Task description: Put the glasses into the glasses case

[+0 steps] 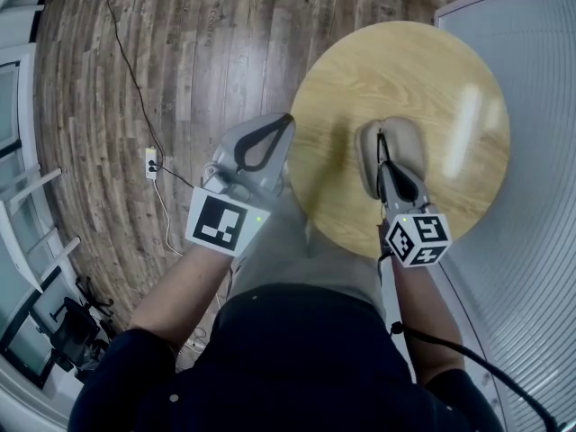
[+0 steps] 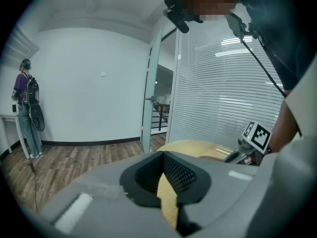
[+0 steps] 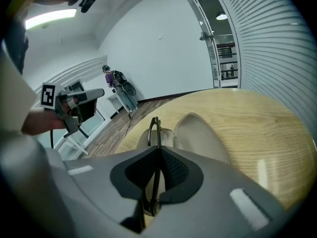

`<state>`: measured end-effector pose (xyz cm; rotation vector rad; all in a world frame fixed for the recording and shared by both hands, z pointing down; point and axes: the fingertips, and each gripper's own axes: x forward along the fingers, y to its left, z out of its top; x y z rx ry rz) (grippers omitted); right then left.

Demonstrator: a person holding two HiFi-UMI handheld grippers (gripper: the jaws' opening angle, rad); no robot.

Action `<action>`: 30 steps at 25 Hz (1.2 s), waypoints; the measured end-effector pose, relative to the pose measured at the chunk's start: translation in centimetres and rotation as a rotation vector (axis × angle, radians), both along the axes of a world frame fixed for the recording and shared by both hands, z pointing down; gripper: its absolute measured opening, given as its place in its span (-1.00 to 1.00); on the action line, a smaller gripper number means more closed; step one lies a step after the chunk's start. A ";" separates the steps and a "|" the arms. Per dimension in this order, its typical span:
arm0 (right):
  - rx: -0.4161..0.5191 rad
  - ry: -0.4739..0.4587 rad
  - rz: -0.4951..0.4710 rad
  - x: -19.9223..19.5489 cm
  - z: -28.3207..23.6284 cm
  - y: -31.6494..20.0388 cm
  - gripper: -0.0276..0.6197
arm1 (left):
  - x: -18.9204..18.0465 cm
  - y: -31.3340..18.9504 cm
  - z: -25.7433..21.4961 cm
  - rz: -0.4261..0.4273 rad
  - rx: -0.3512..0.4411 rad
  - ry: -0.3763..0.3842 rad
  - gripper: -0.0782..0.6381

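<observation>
Nearest: the person's dark top and both forearms. The left gripper (image 1: 286,122) sits at the table's left edge, its tips just over the rim. Its jaws are pressed together at the tips with nothing between them, confirmed in the left gripper view (image 2: 163,155).

The right gripper (image 1: 387,162) is over the table, angled down. It pinches the glasses (image 1: 381,142), which have a thin dark frame and stand edge-on between the pads (image 3: 154,128).

The glasses case (image 1: 409,147) is beige and lies open on the round wooden table (image 1: 432,79), about mid-table and a bit toward the near edge. The front end of the glasses hangs over the case's left half (image 3: 200,135). Can't tell if they touch it.

Beyond the table's left edge is wood plank floor (image 1: 108,106) with a white power strip (image 1: 152,162) and its cable. A slatted wall (image 1: 531,196) runs along the right. Far off, by the white wall, another person (image 2: 25,108) stands.
</observation>
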<state>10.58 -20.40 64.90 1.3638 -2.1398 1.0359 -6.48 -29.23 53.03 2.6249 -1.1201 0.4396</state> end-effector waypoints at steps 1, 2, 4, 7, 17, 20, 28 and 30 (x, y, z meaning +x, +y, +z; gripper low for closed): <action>-0.007 0.008 -0.004 -0.1 0.2 0.0 -0.84 | -0.3 0.0 0.1 -0.005 0.000 -0.003 -0.78; -0.014 0.015 -0.007 -0.2 0.4 0.0 -0.84 | -0.5 -0.1 0.2 -0.011 -0.001 -0.005 -0.78; -0.027 0.031 -0.016 -0.1 0.8 0.1 -0.84 | -0.9 -0.2 0.5 -0.025 0.000 -0.008 -0.78; -0.027 0.070 -0.044 0.0 1.2 0.2 -0.84 | -0.9 -0.4 0.7 -0.037 0.008 -0.006 -0.78; -0.028 0.190 -0.151 -1.5 2.3 0.1 -0.84 | -1.8 0.2 0.7 -0.068 0.022 -0.001 -0.78; -0.033 0.195 -0.160 -1.8 2.3 -0.1 -0.84 | -2.1 0.1 0.5 -0.072 0.027 -0.002 -0.78; -0.074 0.218 -0.162 -2.4 2.5 0.3 -0.83 | -2.5 0.5 -0.1 -0.067 0.030 -0.011 -0.78; -0.087 0.225 -0.159 -2.3 2.6 0.5 -0.83 | -2.5 0.6 -0.4 -0.066 0.035 -0.011 -0.78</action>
